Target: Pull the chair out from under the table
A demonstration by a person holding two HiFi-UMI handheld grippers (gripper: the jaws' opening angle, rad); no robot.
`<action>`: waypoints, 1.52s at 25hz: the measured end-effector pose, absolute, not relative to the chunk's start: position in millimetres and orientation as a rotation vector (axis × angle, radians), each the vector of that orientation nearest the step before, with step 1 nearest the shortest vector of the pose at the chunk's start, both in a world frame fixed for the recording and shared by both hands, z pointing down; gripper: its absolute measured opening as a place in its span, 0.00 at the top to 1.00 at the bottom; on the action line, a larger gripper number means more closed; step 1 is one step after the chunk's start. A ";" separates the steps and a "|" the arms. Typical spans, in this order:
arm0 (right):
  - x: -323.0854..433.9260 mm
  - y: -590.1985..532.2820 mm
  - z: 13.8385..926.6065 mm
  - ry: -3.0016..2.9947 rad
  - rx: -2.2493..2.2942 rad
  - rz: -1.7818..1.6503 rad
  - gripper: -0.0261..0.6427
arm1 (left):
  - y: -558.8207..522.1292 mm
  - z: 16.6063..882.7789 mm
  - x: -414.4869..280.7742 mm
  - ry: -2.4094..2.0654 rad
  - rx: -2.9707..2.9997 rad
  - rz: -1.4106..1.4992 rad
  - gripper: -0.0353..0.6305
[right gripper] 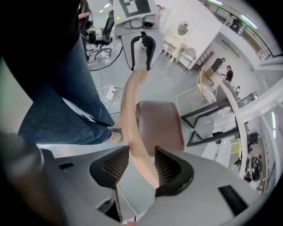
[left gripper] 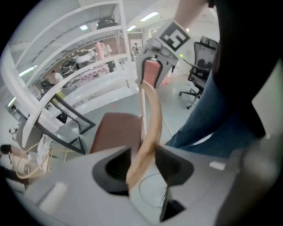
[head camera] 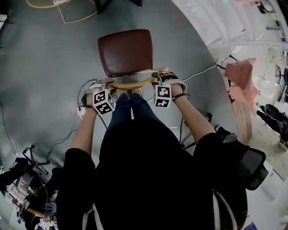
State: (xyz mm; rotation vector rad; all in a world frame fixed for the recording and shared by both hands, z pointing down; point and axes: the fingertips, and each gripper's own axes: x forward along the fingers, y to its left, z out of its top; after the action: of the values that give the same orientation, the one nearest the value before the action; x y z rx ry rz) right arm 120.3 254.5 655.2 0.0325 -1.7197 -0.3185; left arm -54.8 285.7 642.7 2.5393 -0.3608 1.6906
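The chair has a brown padded seat (head camera: 126, 51) and a curved wooden back rail (head camera: 132, 83), and it stands on the grey floor just ahead of the person's feet. My left gripper (head camera: 107, 84) sits at the rail's left end and my right gripper (head camera: 157, 79) at its right end. In the left gripper view the rail (left gripper: 152, 119) runs between the jaws of the left gripper (left gripper: 142, 164), with a dark gap beside it. In the right gripper view the rail (right gripper: 130, 110) passes between the pads of the right gripper (right gripper: 140, 165). Both grippers look open around the rail.
A white curved table (head camera: 216, 27) runs along the right, with pink cloth (head camera: 240, 76) on it. A black office chair (head camera: 252, 166) stands at the right rear. Cables and a power strip (head camera: 81, 110) lie on the floor at left. A yellow wire frame (head camera: 67, 13) stands beyond the chair.
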 end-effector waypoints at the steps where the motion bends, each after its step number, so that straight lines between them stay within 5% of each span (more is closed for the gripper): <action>1: 119.9 254.4 648.0 -1.743 0.064 -0.294 0.69 | 283.7 632.9 -55.7 -0.425 2.538 1.629 0.70; 6: 118.5 236.9 608.6 -1.828 0.290 -0.182 0.91 | 273.5 600.1 -63.6 -0.679 2.463 1.374 0.93; 18: 96.3 147.3 428.4 -2.192 1.173 0.169 0.93 | 185.4 430.0 -67.3 -1.402 2.602 0.882 0.94; 31: 77.9 145.4 248.6 -2.520 1.562 -0.049 0.93 | 169.2 236.9 -63.4 -1.893 2.660 0.110 0.94; 38: 73.3 155.7 207.3 -2.618 1.594 -0.113 0.93 | 176.8 207.6 -69.8 -1.949 2.645 0.069 0.94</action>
State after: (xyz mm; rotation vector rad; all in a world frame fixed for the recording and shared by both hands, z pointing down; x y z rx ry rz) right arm 73.3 155.7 207.3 1.5938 -2.6177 -0.1127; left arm -69.8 176.8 207.6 2.6455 -1.9490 0.0686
